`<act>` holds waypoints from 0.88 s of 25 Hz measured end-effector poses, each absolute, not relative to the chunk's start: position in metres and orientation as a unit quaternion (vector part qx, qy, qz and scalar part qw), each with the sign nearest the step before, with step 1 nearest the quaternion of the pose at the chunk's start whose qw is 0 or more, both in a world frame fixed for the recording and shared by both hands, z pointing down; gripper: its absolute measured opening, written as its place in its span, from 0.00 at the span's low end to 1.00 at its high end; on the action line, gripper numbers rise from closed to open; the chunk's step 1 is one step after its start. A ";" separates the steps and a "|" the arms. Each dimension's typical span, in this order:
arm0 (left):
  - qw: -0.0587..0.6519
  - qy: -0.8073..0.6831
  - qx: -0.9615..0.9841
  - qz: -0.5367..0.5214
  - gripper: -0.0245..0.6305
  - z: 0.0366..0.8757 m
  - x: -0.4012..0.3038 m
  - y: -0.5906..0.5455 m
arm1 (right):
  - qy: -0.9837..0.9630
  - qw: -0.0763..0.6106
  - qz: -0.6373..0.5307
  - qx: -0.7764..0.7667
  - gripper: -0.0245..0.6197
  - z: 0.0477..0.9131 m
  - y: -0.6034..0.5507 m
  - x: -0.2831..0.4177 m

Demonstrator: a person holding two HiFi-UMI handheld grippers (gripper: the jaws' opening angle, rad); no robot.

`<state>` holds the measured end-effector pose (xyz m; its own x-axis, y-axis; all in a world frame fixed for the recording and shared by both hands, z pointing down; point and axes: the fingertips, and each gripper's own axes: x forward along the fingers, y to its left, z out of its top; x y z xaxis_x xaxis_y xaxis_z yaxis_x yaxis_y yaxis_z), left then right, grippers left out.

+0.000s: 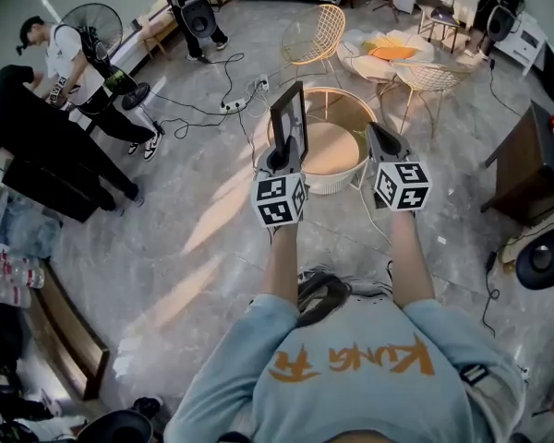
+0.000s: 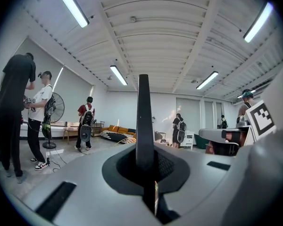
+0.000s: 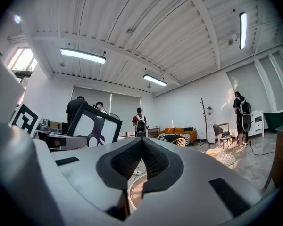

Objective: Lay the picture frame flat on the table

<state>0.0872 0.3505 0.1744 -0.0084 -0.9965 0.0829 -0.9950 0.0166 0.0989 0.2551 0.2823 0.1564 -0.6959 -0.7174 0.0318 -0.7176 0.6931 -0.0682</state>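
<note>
The black picture frame [image 1: 287,113] stands upright over the round wooden table [image 1: 331,148]. My left gripper [image 1: 284,152] is shut on its lower edge. In the left gripper view the frame [image 2: 143,117] shows edge-on as a dark upright bar pinched between the jaws. My right gripper [image 1: 379,137] hangs beside it on the right, over the table's rim, apart from the frame. Its jaws meet at the tips [image 3: 141,140] with nothing between them. The right gripper view shows the frame's pale face with a dark figure [image 3: 92,128] at its left.
Gold wire chairs [image 1: 314,30] [image 1: 429,77] and a low table with papers [image 1: 388,49] stand beyond the round table. Cables [image 1: 226,104] trail across the floor. People [image 1: 69,63] and a fan [image 1: 97,21] are at the far left, and a dark cabinet [image 1: 526,164] at the right.
</note>
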 end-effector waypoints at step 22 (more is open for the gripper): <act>0.078 -0.699 0.708 -0.061 0.08 0.174 0.037 0.242 | -0.927 0.002 0.003 0.375 0.03 0.150 0.180 0.213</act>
<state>0.0366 0.2420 0.1743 0.0156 -0.9996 0.0229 -0.9806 -0.0109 0.1957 0.2130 0.1802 0.1496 -0.7182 -0.6958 0.0063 -0.6958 0.7182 -0.0049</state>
